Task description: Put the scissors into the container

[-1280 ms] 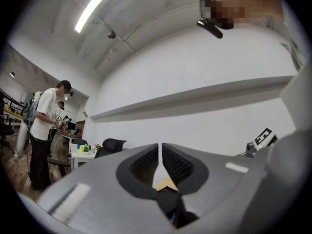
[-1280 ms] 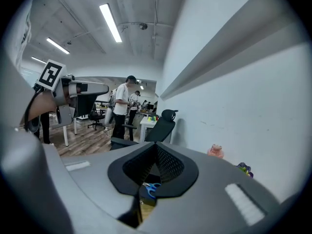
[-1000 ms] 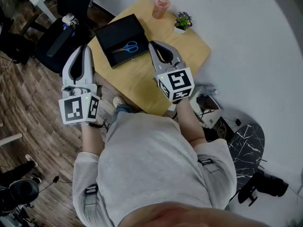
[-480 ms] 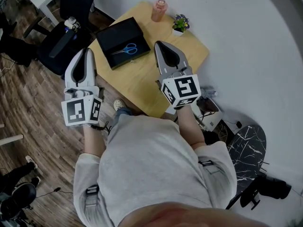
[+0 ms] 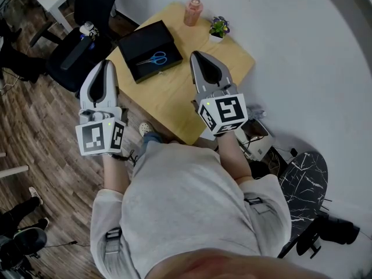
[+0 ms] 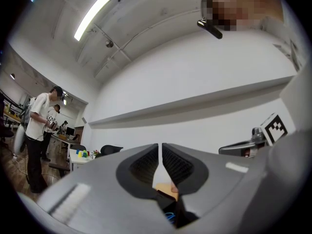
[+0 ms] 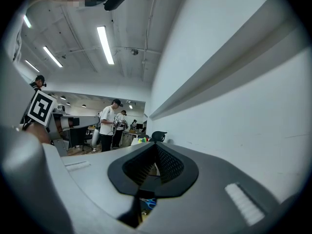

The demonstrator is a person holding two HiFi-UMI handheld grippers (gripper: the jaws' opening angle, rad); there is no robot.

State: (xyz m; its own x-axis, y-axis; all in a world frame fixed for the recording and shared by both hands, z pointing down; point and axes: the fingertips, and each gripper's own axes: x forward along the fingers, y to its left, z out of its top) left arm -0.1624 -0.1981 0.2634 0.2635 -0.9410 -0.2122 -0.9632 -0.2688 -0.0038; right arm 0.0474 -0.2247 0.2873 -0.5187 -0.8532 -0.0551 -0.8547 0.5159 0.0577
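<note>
Scissors [image 5: 153,58] seen already in box [image 5: 142,42]. Left gripper [image 5: 104,63] and right gripper [image 5: 196,54] both clenched empty. Nothing to be regripped, box not to be bumped.

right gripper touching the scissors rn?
Apart. Head view: the scissors lie inside the black container; the right gripper, jaws shut and empty, is off to its right, with bare table showing between.

A pink bottle [image 5: 193,11] and a small potted plant [image 5: 219,28] stand at the far edge of a wooden table [image 5: 168,95]; a black office chair [image 5: 75,48] sits just beside it.
</note>
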